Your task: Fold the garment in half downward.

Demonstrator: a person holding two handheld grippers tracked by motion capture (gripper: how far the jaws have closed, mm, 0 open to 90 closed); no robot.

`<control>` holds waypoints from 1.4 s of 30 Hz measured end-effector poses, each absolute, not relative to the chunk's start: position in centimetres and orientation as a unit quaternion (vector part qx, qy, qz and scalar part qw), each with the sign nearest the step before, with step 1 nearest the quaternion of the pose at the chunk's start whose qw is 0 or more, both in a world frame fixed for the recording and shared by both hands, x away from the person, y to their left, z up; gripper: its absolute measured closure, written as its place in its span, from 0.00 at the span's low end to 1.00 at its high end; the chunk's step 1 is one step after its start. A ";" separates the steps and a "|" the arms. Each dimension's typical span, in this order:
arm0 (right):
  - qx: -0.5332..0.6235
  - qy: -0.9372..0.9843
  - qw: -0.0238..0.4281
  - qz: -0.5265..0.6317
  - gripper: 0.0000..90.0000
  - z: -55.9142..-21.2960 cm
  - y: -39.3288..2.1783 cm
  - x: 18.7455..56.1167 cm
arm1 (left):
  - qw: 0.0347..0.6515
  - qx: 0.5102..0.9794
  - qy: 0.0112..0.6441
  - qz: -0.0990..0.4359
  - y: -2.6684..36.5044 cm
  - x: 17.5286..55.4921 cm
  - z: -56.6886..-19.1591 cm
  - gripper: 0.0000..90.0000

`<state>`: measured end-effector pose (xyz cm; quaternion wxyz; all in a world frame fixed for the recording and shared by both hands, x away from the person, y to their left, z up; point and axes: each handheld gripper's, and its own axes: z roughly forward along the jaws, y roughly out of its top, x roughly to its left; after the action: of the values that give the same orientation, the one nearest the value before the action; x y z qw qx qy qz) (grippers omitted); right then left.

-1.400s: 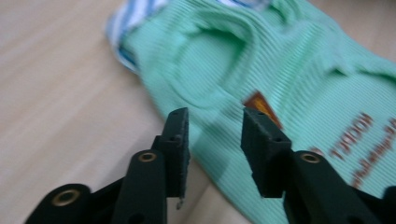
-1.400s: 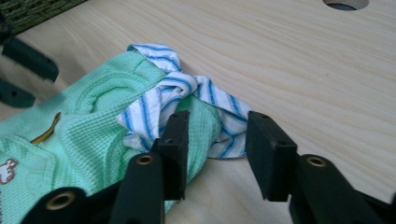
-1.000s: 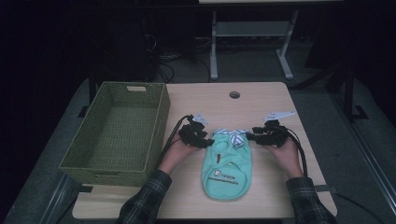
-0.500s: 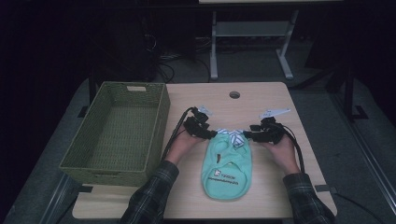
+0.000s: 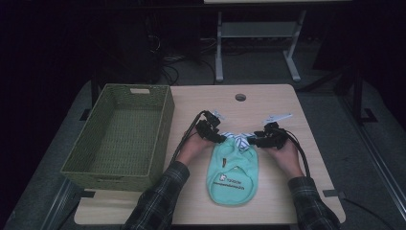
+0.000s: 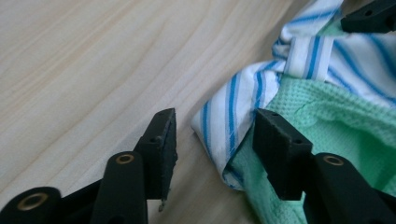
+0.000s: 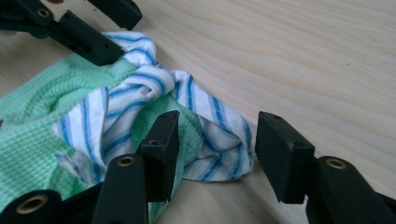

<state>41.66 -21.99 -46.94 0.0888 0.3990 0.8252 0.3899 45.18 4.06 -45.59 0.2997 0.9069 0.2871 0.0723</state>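
A small mint-green garment (image 5: 233,173) with a printed label and blue-and-white striped trim lies flat on the wooden table (image 5: 268,103). My left gripper (image 5: 221,139) is at the garment's top left corner. In the left gripper view it (image 6: 215,128) stands open around a striped fold (image 6: 224,123), and its jaws have just been closing a little. My right gripper (image 5: 252,141) is at the top right corner. It (image 7: 215,135) is open too, with a striped fold (image 7: 219,135) between its jaws. Each gripper's jaws appear in the other's view.
An empty woven green basket (image 5: 119,139) stands on the left part of the table, close to my left forearm. A round cable hole (image 5: 240,97) sits near the table's far edge. A white table frame (image 5: 258,33) stands on the floor beyond.
Both hands have moved inward toward the garment's striped top edge, the left one to the right and the right one slightly left and lower. The garment has not shifted.
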 end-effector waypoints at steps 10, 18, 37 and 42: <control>0.366 0.844 0.103 0.378 0.71 -47.5 -21.1 41.3 | 0.307 0.909 0.274 0.064 4.5 44.9 -45.8 0.76; 0.367 0.841 0.076 0.390 0.91 -47.5 -21.1 41.5 | 0.316 0.905 0.281 0.041 5.3 44.9 -45.9 0.92; 0.355 0.835 0.110 0.406 0.94 -44.4 -21.5 40.7 | 0.358 0.889 0.264 0.108 5.6 43.3 -43.0 0.95; 0.347 0.832 0.122 0.415 0.94 -43.0 -21.5 40.2 | 0.373 0.883 0.260 0.119 5.8 42.7 -41.8 0.95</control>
<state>40.17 -21.54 -42.98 0.1219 0.3475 0.8321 0.4148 42.69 5.85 -41.78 0.3727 0.8827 0.2602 0.1192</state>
